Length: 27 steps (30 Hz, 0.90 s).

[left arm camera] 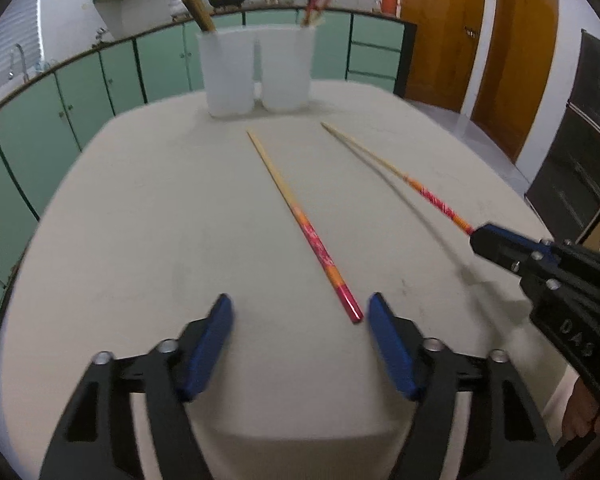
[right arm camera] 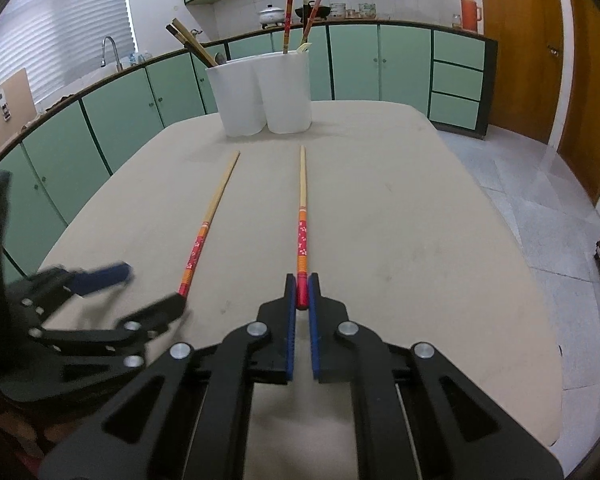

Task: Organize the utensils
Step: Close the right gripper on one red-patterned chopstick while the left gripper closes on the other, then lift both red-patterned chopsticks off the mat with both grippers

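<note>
My right gripper (right arm camera: 302,280) is clamped on the red end of one chopstick (right arm camera: 302,216), its pale tip pointing at two white cups (right arm camera: 260,92) across the table (right arm camera: 420,220), while my left gripper (left arm camera: 300,308) hangs wide open around the red end of the other chopstick (left arm camera: 296,216).

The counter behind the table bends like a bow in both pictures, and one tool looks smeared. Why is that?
Left wrist view: the fisheye lens bows the counter and darkens the corners; the chopstick held by the right tool is slightly blurred. Right wrist view: same bowing; the left tool is smeared, probably by motion.
</note>
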### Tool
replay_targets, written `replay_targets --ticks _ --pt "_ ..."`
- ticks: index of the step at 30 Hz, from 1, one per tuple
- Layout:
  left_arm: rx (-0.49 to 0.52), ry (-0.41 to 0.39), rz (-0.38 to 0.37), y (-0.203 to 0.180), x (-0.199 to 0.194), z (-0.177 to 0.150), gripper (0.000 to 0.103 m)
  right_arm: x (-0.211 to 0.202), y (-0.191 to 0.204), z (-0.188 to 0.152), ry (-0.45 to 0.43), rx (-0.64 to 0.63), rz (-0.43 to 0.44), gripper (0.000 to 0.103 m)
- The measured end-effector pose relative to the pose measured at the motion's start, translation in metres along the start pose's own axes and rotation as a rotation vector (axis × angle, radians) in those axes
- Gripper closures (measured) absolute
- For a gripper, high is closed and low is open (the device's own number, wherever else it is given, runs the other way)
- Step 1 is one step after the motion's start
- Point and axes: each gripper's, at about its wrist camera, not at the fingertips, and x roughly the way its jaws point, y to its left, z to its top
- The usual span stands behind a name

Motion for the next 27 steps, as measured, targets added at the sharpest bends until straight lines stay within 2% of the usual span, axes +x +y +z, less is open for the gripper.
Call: replay_targets --ticks 2,4,6,7,9,11,21,27 --pt "0.015 -0.015 0.015 -0.004 0.0 0.0 0.039 0.0 -0.001 -0.001 0.001 0.001 0.006 0.098" --pt "0.005 -0.023 0.018 -0.004 -0.001 0.0 0.048 0.001 0.0 0.0 0.003 0.003 0.01 0.098" --pt "-0.001 -0.03 0.023 -0.003 -0.001 0.002 0.066 0.002 0.0 -0.001 0.005 0.005 0.012 0.098" --pt "-0.002 -0.032 0.022 -0.002 -0.001 0.002 0.07 0.003 -0.001 0.001 0.006 0.007 0.013 0.098" --pt "-0.005 -0.035 0.023 -0.002 -0.002 0.002 0.084 0.003 -0.001 0.001 0.01 0.012 0.016 0.098" --pt "-0.012 -0.036 0.013 0.0 -0.003 0.001 0.093 0.004 -0.001 0.001 0.012 0.014 0.017 0.098" --pt "-0.036 -0.04 0.006 0.006 -0.007 0.004 0.097 0.004 0.001 0.001 0.013 0.006 0.018 0.098" --pt "-0.019 -0.088 0.038 0.006 -0.024 0.007 0.097 -0.001 0.005 0.002 -0.004 -0.014 0.01 0.098"
